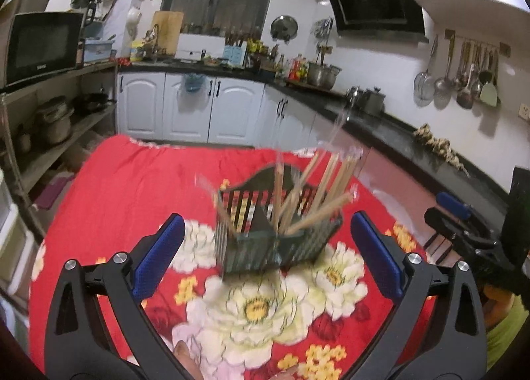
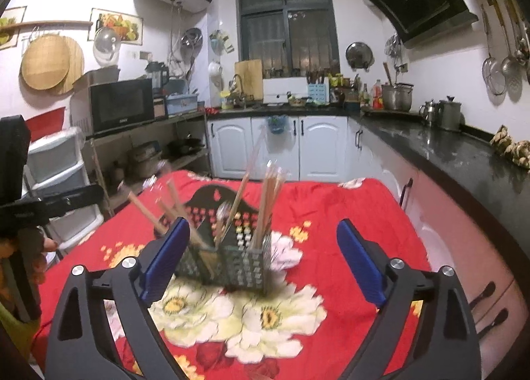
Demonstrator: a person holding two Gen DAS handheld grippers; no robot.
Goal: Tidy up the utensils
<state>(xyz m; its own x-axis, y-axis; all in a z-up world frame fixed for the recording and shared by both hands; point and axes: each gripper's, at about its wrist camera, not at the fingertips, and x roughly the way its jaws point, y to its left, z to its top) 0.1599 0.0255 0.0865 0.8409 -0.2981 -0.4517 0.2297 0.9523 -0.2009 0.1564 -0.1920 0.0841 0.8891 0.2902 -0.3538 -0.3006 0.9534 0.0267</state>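
Left gripper (image 1: 268, 247) agape; dark slotted holder (image 1: 275, 241), blurred, apparently chopsticks (image 1: 328, 178).

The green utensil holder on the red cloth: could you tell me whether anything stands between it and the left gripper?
Nothing visible does. The left gripper has its jaws open and empty, and only bare floral tablecloth lies between them and the utensil holder, which holds chopsticks.
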